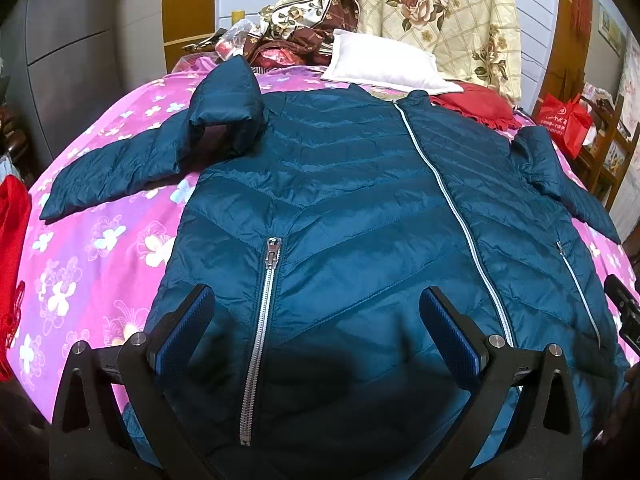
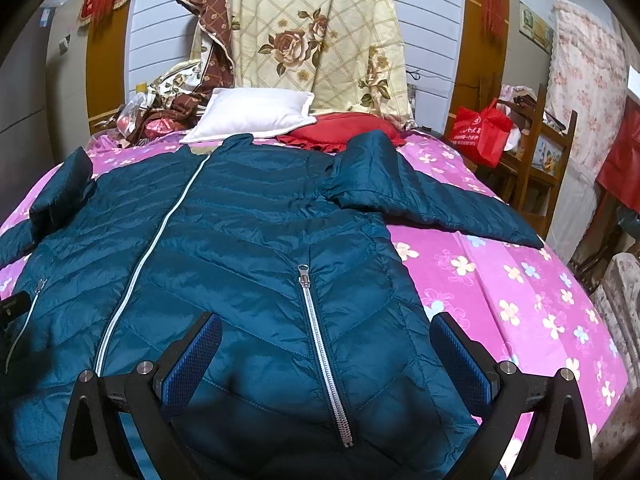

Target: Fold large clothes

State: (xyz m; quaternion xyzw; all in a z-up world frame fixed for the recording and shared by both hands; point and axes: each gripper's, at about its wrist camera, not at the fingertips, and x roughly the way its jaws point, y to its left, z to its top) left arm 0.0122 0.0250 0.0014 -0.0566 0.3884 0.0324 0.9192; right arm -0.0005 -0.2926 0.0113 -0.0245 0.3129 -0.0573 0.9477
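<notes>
A teal quilted puffer jacket (image 1: 340, 200) lies front up and zipped on a pink flowered bedsheet (image 1: 100, 240), collar toward the far end. Its left sleeve (image 1: 120, 172) is bent at the shoulder and runs out left; its right sleeve (image 2: 432, 204) runs out right. My left gripper (image 1: 318, 320) is open and empty, hovering over the jacket's lower left front beside a pocket zipper (image 1: 260, 332). My right gripper (image 2: 326, 350) is open and empty over the lower right front, straddling the other pocket zipper (image 2: 324, 356). The jacket also shows in the right wrist view (image 2: 224, 232).
A white pillow (image 1: 380, 66), a red cushion (image 1: 480, 110) and a heap of flowered bedding (image 1: 432, 16) lie at the head of the bed. A red bag (image 2: 480, 130) sits on a wooden shelf at right. Red cloth (image 1: 12, 260) hangs at the left edge.
</notes>
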